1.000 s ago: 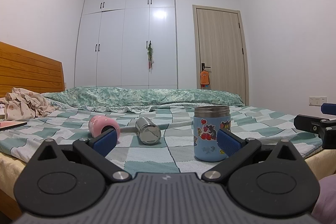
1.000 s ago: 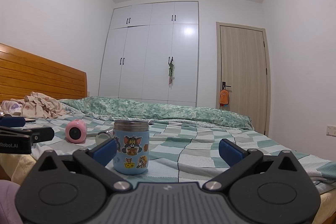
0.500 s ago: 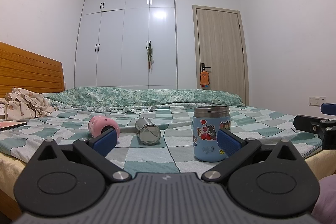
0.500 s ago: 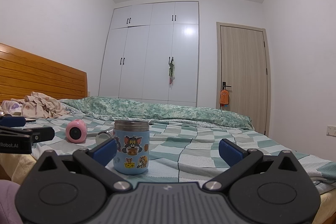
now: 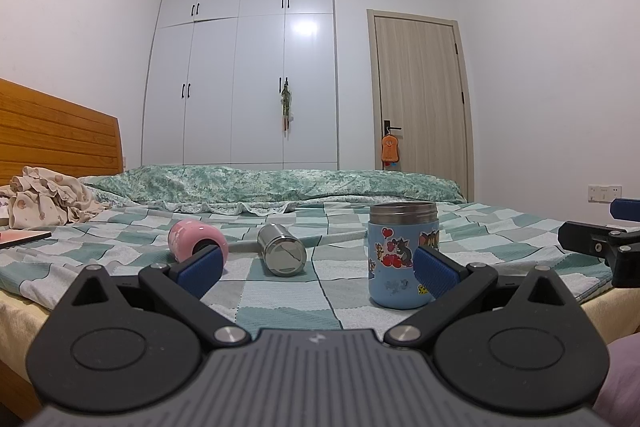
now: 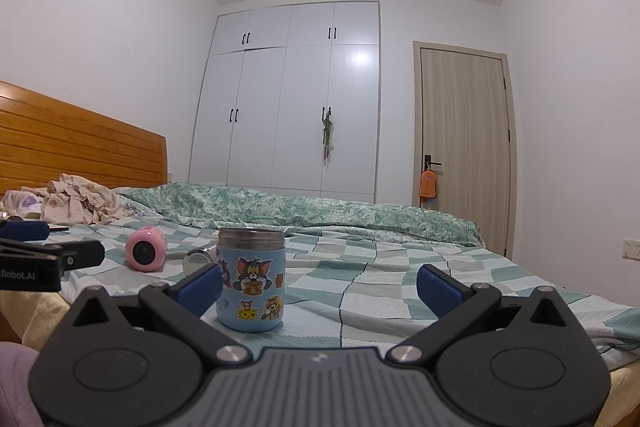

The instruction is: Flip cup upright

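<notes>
A blue cartoon-sticker cup (image 5: 403, 255) (image 6: 251, 279) stands upright on the checked bed sheet. A steel cup (image 5: 281, 249) lies on its side, its base toward me; in the right wrist view (image 6: 198, 259) it is partly hidden behind the blue cup. A pink cup (image 5: 196, 240) (image 6: 145, 250) lies on its side at the left. My left gripper (image 5: 318, 267) is open and empty, near the bed's front edge, short of the cups. My right gripper (image 6: 320, 287) is open and empty, to the right of the blue cup.
A green quilt (image 5: 272, 183) lies folded across the back of the bed. Crumpled clothes (image 5: 44, 201) and a flat book (image 5: 20, 238) lie at the left by the wooden headboard (image 5: 56, 143). A white wardrobe (image 5: 256, 75) and door (image 5: 420, 99) stand behind.
</notes>
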A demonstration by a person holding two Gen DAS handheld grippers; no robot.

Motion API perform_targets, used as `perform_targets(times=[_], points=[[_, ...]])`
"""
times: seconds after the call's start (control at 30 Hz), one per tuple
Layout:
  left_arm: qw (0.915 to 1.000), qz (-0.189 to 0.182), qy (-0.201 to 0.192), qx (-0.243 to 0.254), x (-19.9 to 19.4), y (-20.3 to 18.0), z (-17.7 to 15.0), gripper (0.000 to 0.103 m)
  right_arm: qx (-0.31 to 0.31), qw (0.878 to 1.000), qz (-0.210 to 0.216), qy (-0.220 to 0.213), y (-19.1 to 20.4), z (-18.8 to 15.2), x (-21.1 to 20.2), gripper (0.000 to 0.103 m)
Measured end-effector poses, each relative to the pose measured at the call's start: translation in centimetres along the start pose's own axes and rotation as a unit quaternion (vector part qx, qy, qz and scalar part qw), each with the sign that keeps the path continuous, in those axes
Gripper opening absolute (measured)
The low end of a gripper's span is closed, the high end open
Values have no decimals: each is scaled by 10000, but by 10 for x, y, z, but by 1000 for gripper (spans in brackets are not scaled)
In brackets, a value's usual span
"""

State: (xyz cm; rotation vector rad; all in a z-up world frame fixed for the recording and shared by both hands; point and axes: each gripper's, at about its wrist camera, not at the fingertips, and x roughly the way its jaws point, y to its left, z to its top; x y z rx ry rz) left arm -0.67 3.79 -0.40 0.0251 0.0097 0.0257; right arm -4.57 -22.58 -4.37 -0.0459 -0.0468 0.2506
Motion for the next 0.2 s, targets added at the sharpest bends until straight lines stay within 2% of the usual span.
perform_targets(times=[0.2], points=[[10000,11,-17,2,0,-1,1,103,0,10000,0,2,0,0,0,103]])
